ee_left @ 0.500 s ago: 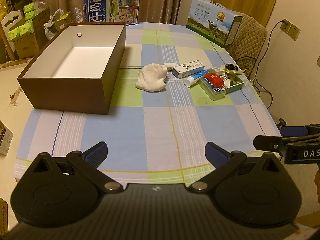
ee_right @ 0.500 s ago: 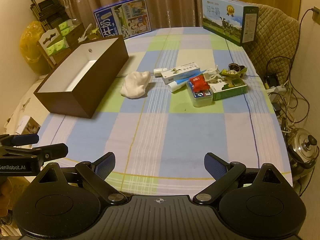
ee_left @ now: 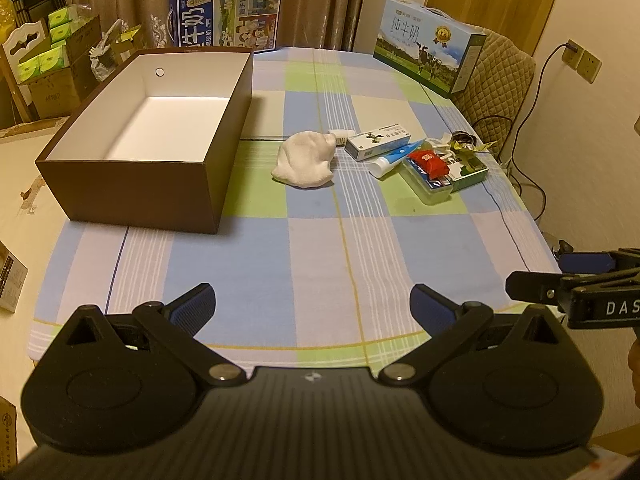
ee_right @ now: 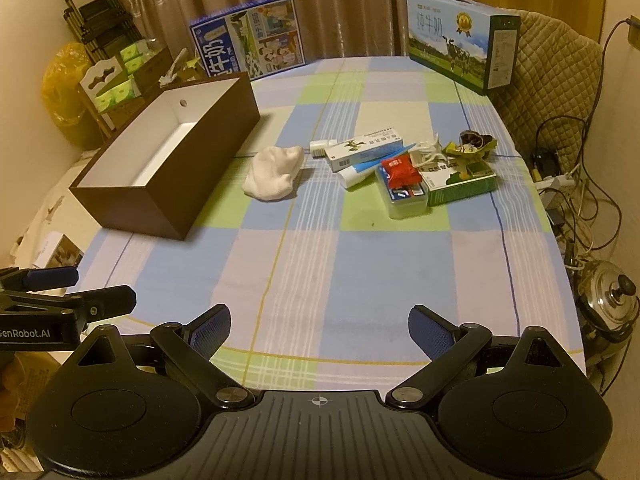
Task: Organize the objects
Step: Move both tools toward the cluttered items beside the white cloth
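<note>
Nothing is shifting: both tongs, left (ee_left: 312, 306) and right (ee_right: 319, 330), are hovering wide open, empty, facing clutter (ee_right: 404, 168) awaiting the box (ee_left: 148, 136).

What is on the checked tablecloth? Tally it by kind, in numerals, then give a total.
Milk cartons: 2
Open brown box: 1
Small product boxes: 2
Tube: 1
White cloth bundle: 1
Clear case: 1
Red packet: 1
Total: 9, leaving out the tangled small bits behind the pile.
</note>
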{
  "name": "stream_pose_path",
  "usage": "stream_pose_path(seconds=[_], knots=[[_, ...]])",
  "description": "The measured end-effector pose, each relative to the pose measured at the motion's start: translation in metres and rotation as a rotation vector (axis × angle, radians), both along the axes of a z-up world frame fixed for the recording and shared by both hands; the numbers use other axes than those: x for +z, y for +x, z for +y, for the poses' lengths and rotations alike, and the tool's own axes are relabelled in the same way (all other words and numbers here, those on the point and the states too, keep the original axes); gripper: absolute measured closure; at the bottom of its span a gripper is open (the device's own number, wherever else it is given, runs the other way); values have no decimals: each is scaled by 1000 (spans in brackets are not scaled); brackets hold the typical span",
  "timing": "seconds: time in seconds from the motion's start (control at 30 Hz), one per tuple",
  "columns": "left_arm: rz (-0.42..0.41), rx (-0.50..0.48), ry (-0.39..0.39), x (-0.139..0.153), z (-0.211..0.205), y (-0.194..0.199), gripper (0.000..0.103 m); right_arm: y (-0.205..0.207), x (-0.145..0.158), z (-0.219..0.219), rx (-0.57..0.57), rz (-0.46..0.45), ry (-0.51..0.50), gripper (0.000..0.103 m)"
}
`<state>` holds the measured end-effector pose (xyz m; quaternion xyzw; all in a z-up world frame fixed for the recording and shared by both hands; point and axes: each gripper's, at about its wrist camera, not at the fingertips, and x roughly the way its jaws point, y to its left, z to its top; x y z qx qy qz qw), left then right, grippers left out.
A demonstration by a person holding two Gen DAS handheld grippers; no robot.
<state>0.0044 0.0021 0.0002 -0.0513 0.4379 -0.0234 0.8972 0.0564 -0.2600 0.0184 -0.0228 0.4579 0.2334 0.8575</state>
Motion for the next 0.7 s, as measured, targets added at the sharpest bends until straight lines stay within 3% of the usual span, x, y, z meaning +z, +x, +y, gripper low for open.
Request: stream_pose_path(seconds=[0.7], knots=[[7, 5, 0, 7, -8, 8, 1, 11, 2, -6, 4, 1, 12, 9]])
